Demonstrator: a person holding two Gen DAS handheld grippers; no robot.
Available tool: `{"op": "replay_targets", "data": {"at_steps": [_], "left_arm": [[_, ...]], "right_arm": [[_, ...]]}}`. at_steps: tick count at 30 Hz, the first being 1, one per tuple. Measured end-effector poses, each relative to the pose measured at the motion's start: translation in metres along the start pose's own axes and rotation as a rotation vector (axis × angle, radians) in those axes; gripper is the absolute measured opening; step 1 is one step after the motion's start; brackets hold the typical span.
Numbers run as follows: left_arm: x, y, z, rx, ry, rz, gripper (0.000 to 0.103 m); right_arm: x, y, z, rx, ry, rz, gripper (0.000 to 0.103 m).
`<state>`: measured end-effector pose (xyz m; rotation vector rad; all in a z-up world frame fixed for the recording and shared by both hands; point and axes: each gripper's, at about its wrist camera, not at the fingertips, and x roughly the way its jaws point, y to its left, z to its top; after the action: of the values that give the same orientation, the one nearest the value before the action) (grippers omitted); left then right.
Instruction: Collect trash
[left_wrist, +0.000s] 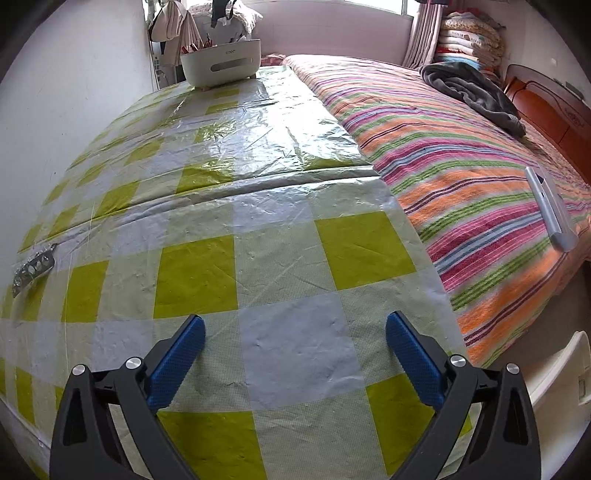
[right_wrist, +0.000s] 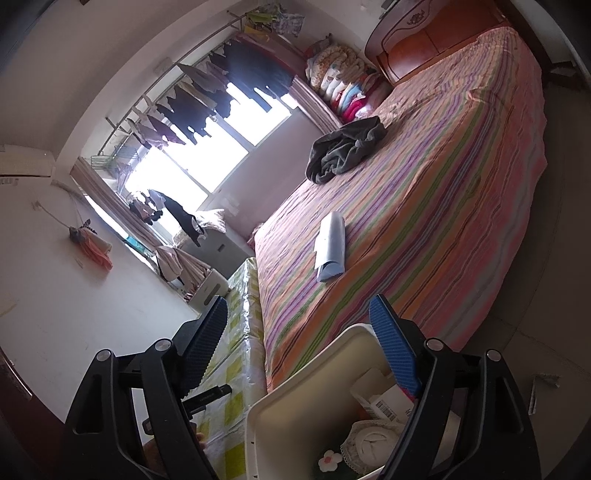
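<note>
Now, left gripper (left_wrist: 294, 334): its blue pads (left_wrist: 177, 363) stand wide apart over the checked table cover (left_wrist: 280, 236); nothing is between them.
Right gripper (right_wrist: 298, 319): the jaws are partly spread, with the near rim of a white bin (right_wrist: 269, 406) between the two fingers; the right pad lies against the bin's inner wall, but I cannot tell if the left pad touches it, so a grip is not sure.
Trash: inside the white bin, at the bottom right of the right wrist view, lie a white flower-shaped piece (right_wrist: 330, 459), a pale round lace-edged item (right_wrist: 373, 441) and a box with a barcode (right_wrist: 391, 402).
Table: covered with green and white squares under shiny plastic film; at its far end stands a white caddy (left_wrist: 221, 62), and at the left edge lies a metal strip with holes (left_wrist: 34, 267).
Bed: just to the right of the table, with a striped cover (left_wrist: 443, 158); on it lie a grey rolled sheet (right_wrist: 330, 249) near the middle and a dark grey blanket (right_wrist: 347, 149) farther away.
Far corner: folded quilts (left_wrist: 469, 35) are stacked beside the wooden headboard (left_wrist: 546, 107).
</note>
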<state>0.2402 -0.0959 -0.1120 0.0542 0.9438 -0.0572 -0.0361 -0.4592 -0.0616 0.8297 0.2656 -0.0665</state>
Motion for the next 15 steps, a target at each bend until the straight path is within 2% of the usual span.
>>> {"op": "replay_targets", "data": {"at_steps": [4, 15], "left_arm": [[0.000, -0.001, 0.000, 0.000, 0.000, 0.000, 0.096], [0.000, -0.001, 0.001, 0.000, 0.000, 0.001, 0.096]], "right_arm": [[-0.007, -0.006, 0.004, 0.025, -0.022, 0.006, 0.078], [-0.013, -0.004, 0.003, 0.035, -0.018, 0.046, 0.080]]}}
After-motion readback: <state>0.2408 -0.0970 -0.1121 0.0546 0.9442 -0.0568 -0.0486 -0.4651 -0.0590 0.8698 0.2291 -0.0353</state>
